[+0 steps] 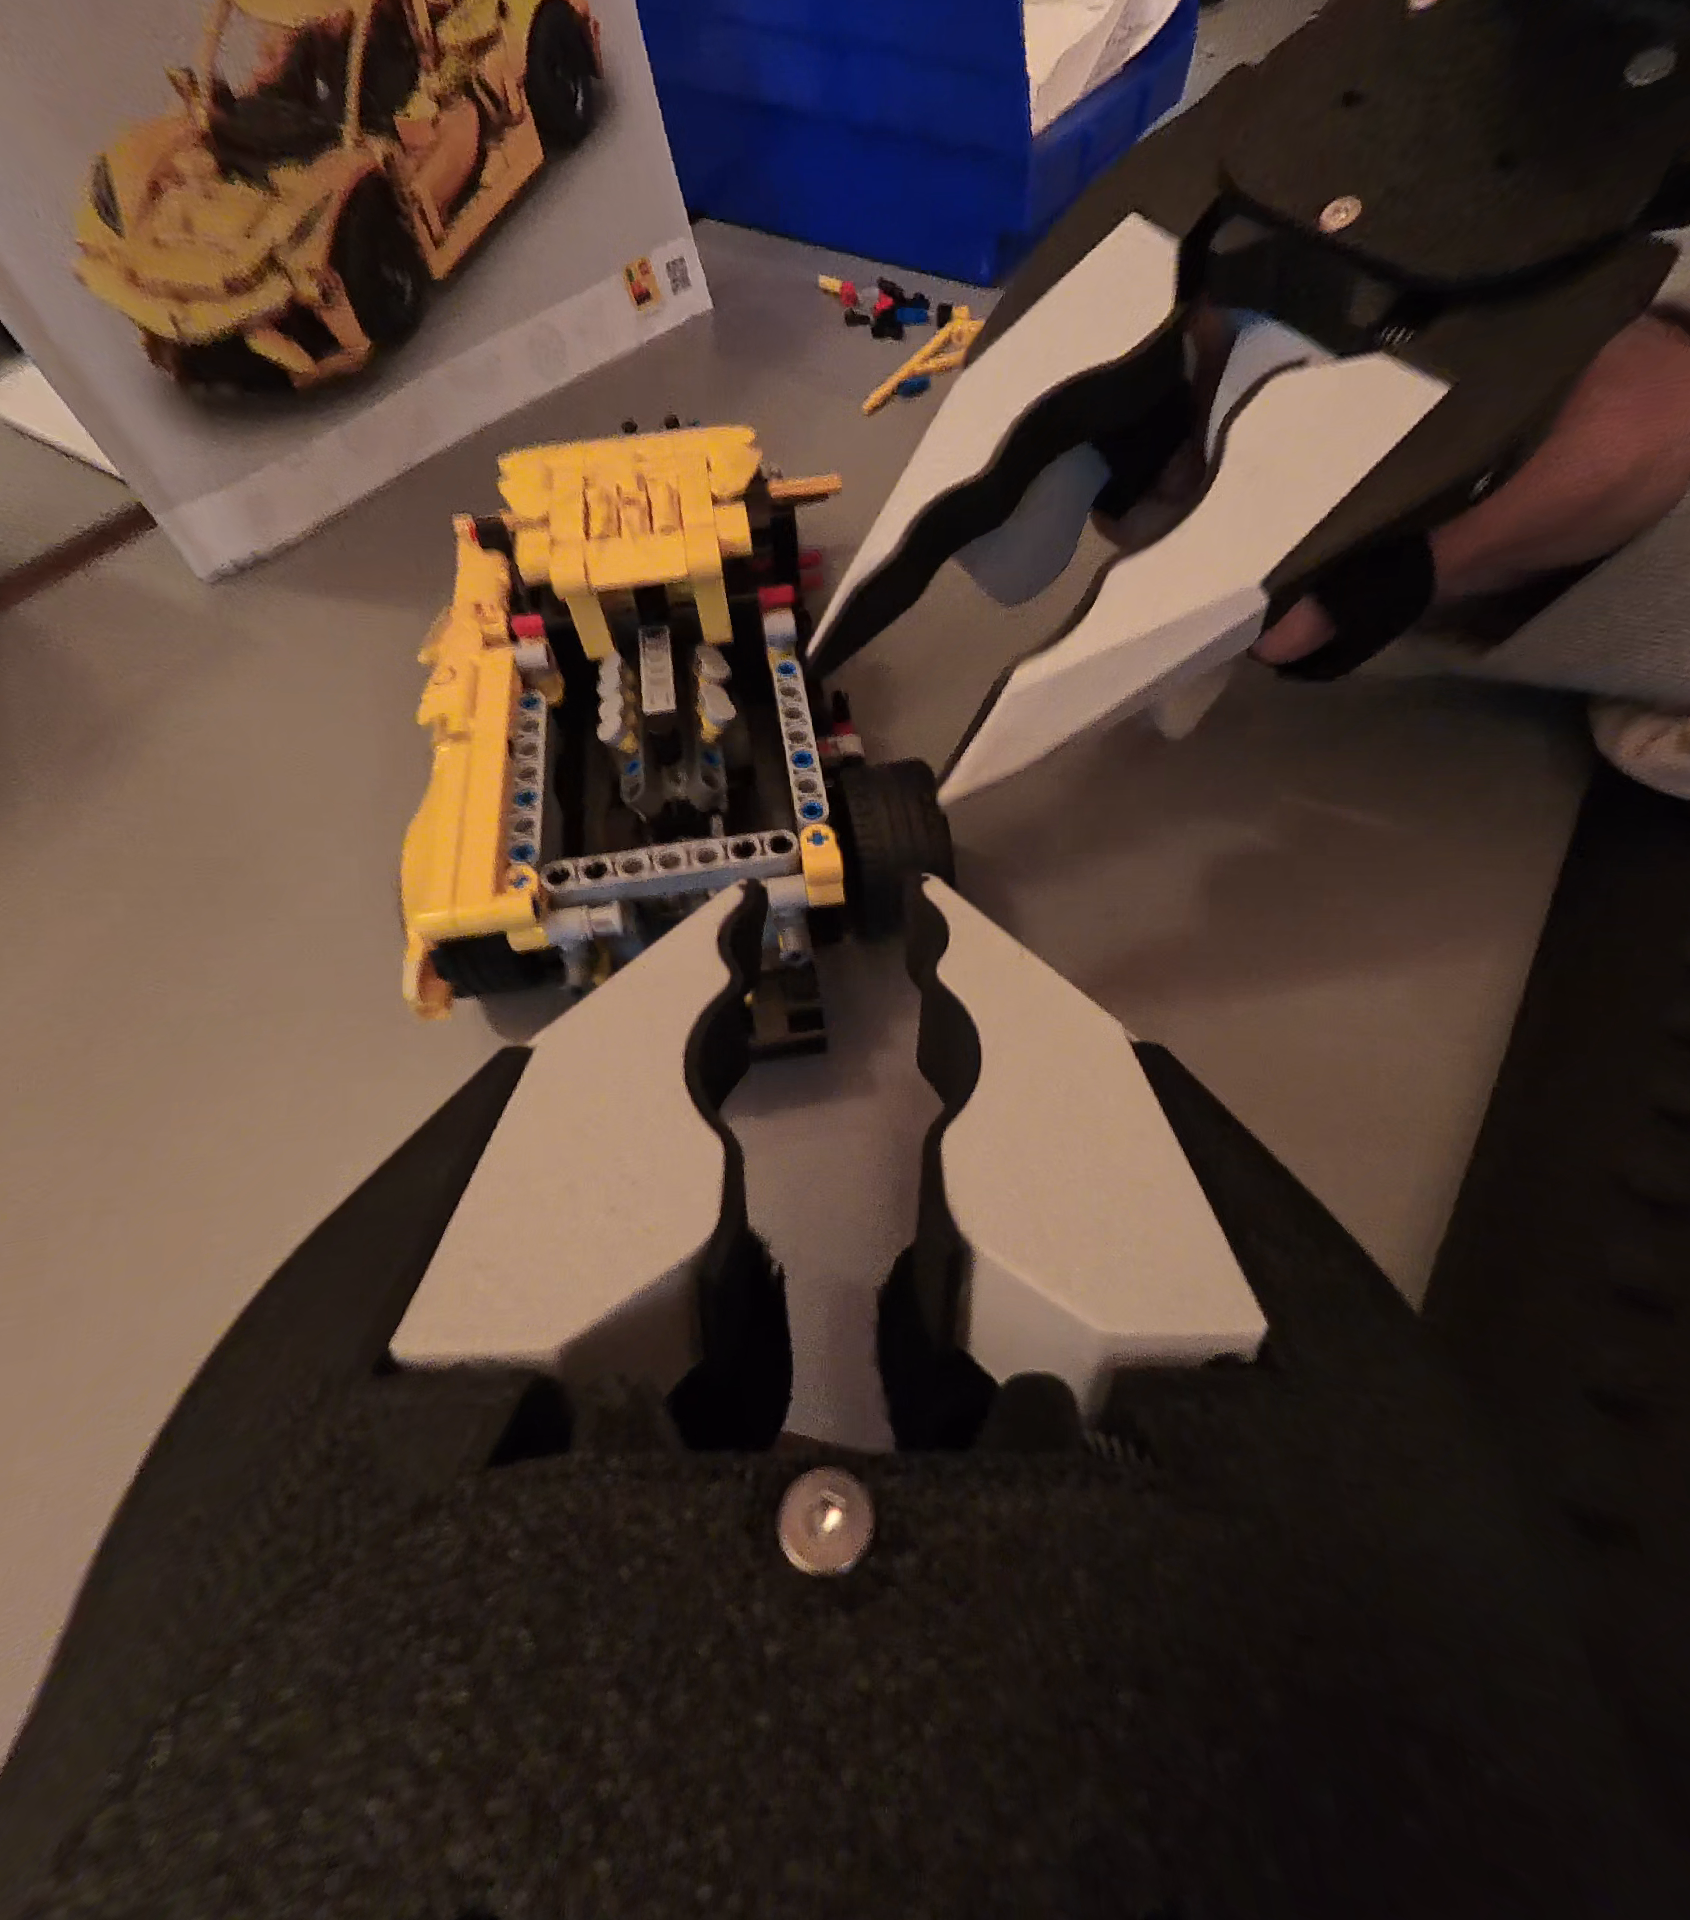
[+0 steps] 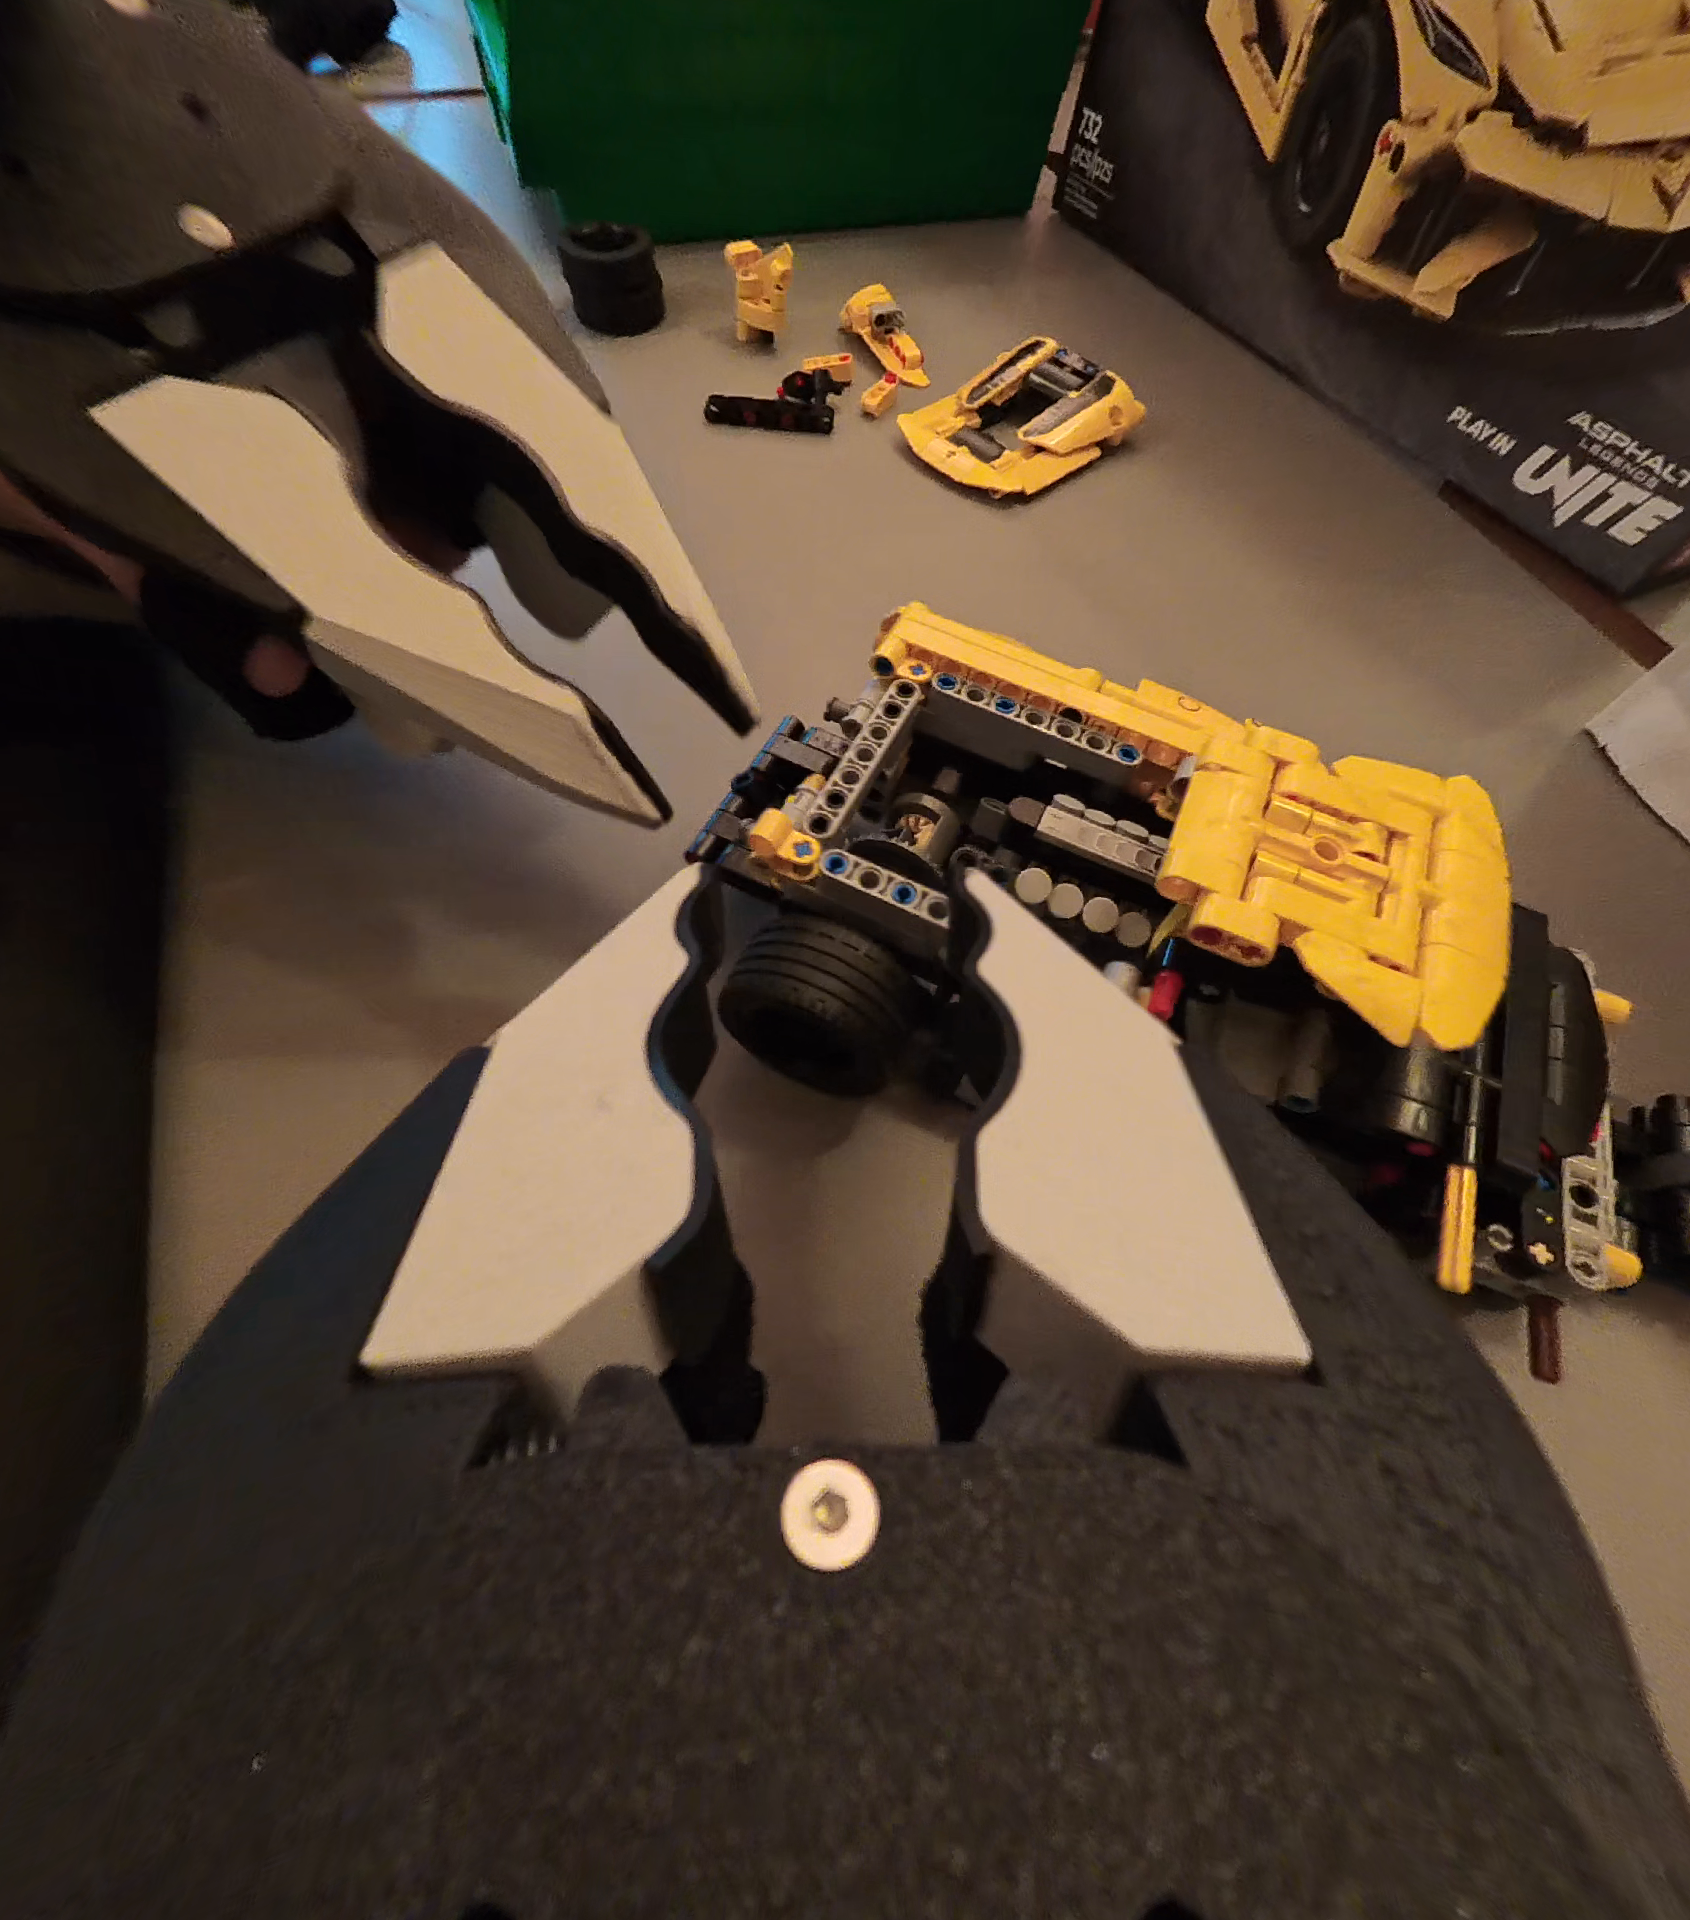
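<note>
A half-built yellow and black brick car (image 1: 612, 707) (image 2: 1236, 831) stands on the grey table. My left gripper (image 1: 836, 904) is open and empty, its tips just short of the car's near end beside the grey holed beam (image 1: 675, 862). It also shows in the right wrist view (image 2: 706, 774), open, at the car's corner. My right gripper (image 2: 833, 894) is open, its fingers on either side of the car's black wheel (image 2: 820, 1008) (image 1: 893, 842); I cannot tell if they touch it. It also shows in the left wrist view (image 1: 877, 727), open, by that wheel.
The car's box (image 1: 353, 260) (image 2: 1443, 260) stands behind it. A blue bin (image 1: 872, 125) and loose small parts (image 1: 903, 312) lie beyond. A green bin (image 2: 779, 104), stacked black tyres (image 2: 612, 275), a yellow sub-assembly (image 2: 1028, 416) and small pieces (image 2: 789, 395) lie farther off. A gloved hand (image 1: 1360, 613) holds the right gripper. The tips of both grippers are at nearly the same place. The left tips stand about 25 cm off the yellow sub-assembly (image 2: 1028, 416).
</note>
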A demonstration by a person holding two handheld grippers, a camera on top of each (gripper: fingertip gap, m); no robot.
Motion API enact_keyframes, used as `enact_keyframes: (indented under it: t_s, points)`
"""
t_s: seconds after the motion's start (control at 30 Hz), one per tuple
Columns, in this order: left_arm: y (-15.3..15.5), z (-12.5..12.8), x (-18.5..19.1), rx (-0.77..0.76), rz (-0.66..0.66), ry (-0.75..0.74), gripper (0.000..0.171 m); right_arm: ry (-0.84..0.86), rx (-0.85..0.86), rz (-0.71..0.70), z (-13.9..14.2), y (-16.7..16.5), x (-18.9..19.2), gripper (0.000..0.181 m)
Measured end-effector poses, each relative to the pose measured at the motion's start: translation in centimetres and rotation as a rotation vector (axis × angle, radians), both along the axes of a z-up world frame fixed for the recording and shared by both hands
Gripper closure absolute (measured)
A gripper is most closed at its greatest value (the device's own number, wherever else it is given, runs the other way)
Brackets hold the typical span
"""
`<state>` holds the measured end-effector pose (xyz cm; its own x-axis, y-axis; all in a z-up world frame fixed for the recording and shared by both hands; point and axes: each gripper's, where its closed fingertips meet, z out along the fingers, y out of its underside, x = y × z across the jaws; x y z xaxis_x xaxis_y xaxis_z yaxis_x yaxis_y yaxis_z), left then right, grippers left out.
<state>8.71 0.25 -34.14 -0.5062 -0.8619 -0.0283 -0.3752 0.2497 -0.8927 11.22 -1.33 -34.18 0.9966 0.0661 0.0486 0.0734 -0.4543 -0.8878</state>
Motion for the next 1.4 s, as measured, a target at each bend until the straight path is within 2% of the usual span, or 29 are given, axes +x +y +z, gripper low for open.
enact_keyframes:
  t_s: [0.03,0.1,0.27,0.37,0.5,0.57,0.63,0.67,0.87,1.07,1.2,1.4]
  points:
    - [0.2,0.5,0.3,0.030,0.022,-0.043,0.146,-0.012,-0.022,-0.001,-0.4,0.1,0.2,0.134]
    - [0.1,0.3,0.7,0.067,0.048,-0.052,0.152,-0.026,-0.089,0.017,-1.6,0.1,0.4,0.133]
    - [-0.4,-1.8,1.1,0.149,0.066,0.011,0.152,-0.084,-0.049,0.011,-1.0,0.3,0.8,0.132]
    - [-0.5,-1.7,1.5,0.154,0.078,-0.011,0.155,-0.105,-0.074,-0.007,-1.6,0.5,1.2,0.135]
    - [-0.6,-1.6,1.8,0.163,0.080,-0.012,0.164,-0.139,-0.041,-0.028,-0.8,0.4,2.1,0.162]
    - [-0.6,-1.6,1.8,0.174,0.085,-0.025,0.165,-0.137,-0.007,-0.057,-0.3,0.4,2.7,0.167]
    - [-0.6,-1.7,1.7,0.182,0.084,-0.027,0.165,-0.116,-0.020,-0.056,-0.8,0.6,2.7,0.172]
    - [-0.6,-1.7,1.7,0.179,0.083,-0.021,0.165,-0.096,-0.041,-0.038,-1.4,0.7,2.4,0.181]
    - [-0.5,-1.5,1.5,0.101,0.096,0.003,0.167,0.034,-0.015,-0.031,-1.7,0.9,1.8,0.181]
    - [-0.5,-1.4,1.6,0.045,0.113,-0.001,0.168,0.009,-0.041,-0.042,-1.8,0.8,1.8,0.181]
    - [-0.5,-1.3,1.5,0.095,0.116,-0.031,0.168,0.007,-0.050,-0.052,-1.8,0.8,1.8,0.181]
    - [-0.4,-0.5,1.5,0.087,0.126,-0.082,0.169,0.006,-0.062,-0.048,-1.8,0.9,1.6,0.181]
